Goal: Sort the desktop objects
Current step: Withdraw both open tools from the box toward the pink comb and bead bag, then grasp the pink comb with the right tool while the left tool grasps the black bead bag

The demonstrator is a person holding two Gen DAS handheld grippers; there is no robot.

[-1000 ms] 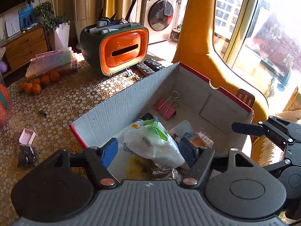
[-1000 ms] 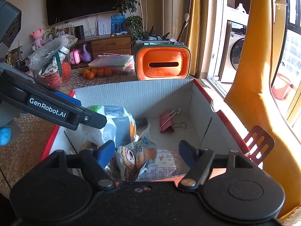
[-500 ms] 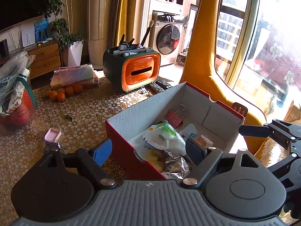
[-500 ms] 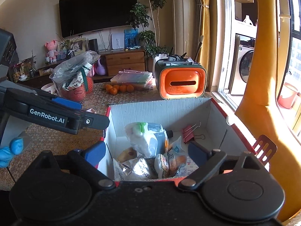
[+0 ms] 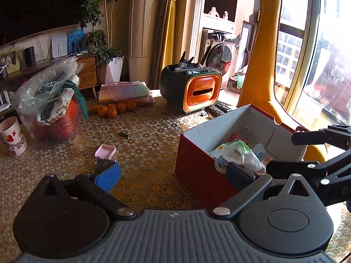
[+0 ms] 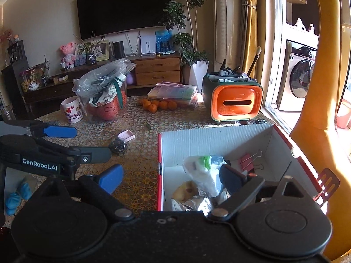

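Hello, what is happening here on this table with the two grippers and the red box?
A person is sorting table clutter into a red cardboard box with a handheld gripper in each hand. The box already holds a white plastic packet, a pink binder clip and some foil wrappers. Neither the left gripper, whose jaws are opening, nor the right gripper holds anything. A small pink tray, a dark little bag and some oranges lie on the table outside the box.
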